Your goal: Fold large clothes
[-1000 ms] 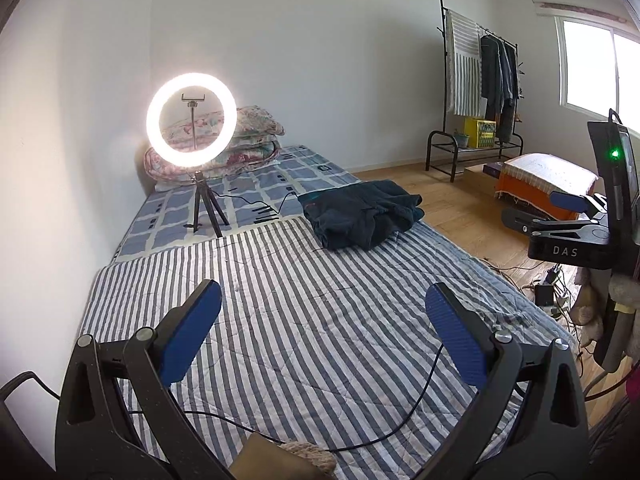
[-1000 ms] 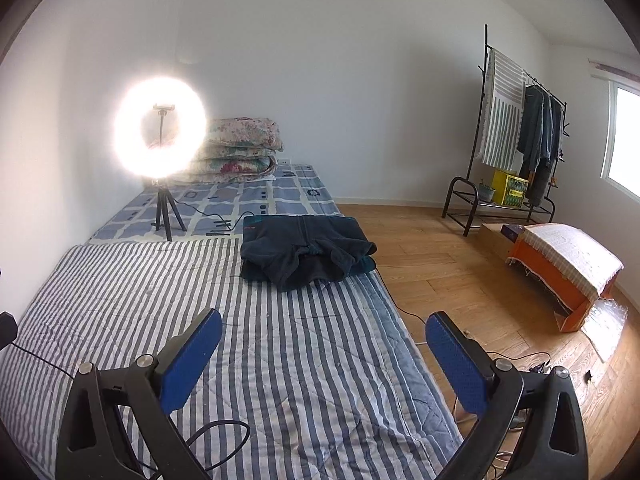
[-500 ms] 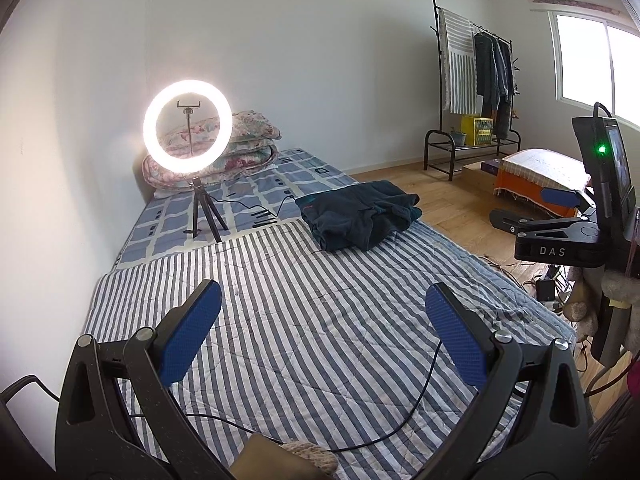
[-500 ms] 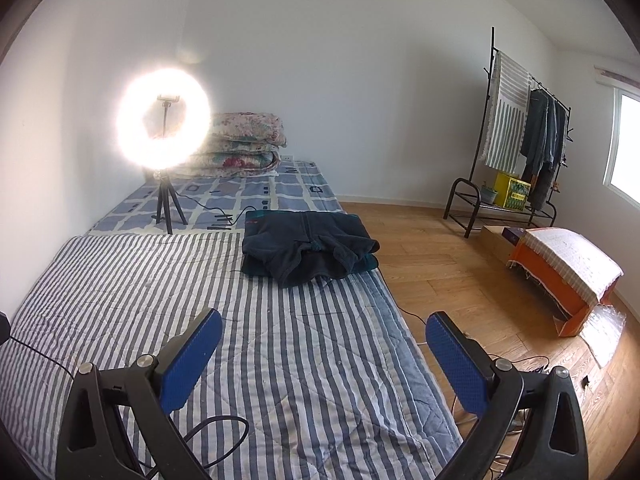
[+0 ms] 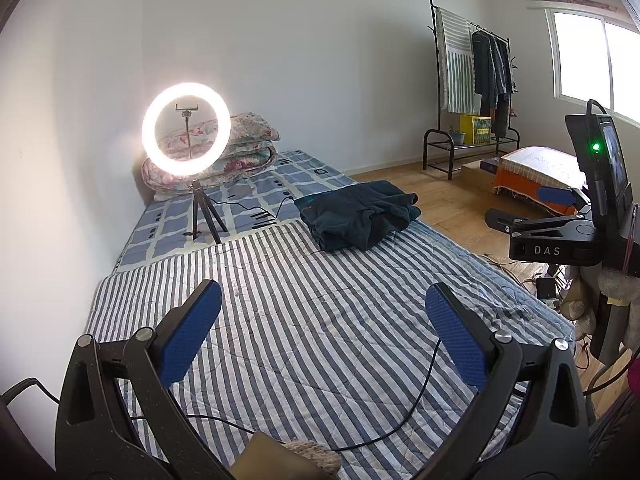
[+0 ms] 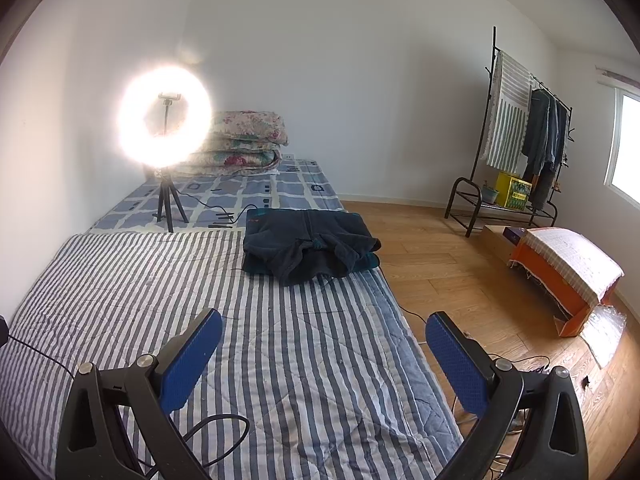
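Observation:
A dark teal garment (image 5: 358,214) (image 6: 308,246) lies bunched in a loose pile on the far right side of a striped quilt (image 5: 320,320) (image 6: 168,288). My left gripper (image 5: 322,304) hovers open over the near part of the quilt, well short of the garment, nothing between its blue pads. My right gripper (image 6: 324,338) is open too, above the quilt's right edge, also empty and far from the garment. The right gripper's black body (image 5: 560,232) shows at the right of the left wrist view.
A lit ring light on a tripod (image 5: 186,130) (image 6: 165,122) stands on the checked sheet (image 5: 256,196) behind the quilt, with folded floral quilts (image 6: 240,140) at the wall. Black cables (image 5: 400,412) cross the near quilt. Right of the bed are wooden floor (image 6: 460,280), a clothes rack (image 6: 516,136) and an orange covered box (image 6: 568,264).
Both views have shifted slightly, lifting and pulling back a little. The garment has not moved and both grippers stay open.

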A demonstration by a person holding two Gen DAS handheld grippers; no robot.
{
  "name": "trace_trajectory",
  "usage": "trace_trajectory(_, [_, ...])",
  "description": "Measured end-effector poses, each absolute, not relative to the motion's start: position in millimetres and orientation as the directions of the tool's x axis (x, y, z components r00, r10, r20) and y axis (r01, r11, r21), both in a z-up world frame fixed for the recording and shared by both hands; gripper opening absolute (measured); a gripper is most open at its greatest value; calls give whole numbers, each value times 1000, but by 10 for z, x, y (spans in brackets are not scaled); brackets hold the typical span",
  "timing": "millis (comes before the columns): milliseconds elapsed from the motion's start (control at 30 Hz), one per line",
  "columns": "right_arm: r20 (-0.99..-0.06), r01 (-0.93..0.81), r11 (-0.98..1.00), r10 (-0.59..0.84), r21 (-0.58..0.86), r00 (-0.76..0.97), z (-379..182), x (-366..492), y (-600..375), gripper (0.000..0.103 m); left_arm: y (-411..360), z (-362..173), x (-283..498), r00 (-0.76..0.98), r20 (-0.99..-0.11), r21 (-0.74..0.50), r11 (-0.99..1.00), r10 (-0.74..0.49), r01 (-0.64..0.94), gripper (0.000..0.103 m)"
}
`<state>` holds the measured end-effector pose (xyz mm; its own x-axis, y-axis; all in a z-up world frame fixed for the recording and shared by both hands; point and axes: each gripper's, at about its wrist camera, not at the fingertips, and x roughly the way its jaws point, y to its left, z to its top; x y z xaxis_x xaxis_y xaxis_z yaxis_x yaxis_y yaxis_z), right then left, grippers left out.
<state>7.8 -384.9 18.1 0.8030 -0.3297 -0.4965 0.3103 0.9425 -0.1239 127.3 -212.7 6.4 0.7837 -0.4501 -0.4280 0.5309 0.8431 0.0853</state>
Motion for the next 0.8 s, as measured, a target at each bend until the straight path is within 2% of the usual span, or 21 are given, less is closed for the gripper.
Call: trace_trajectory(800, [-498, 306, 943, -329, -131, 802, 165, 87, -3827, 103, -2135, 61, 1260, 783, -427, 87, 842, -451, 532, 103])
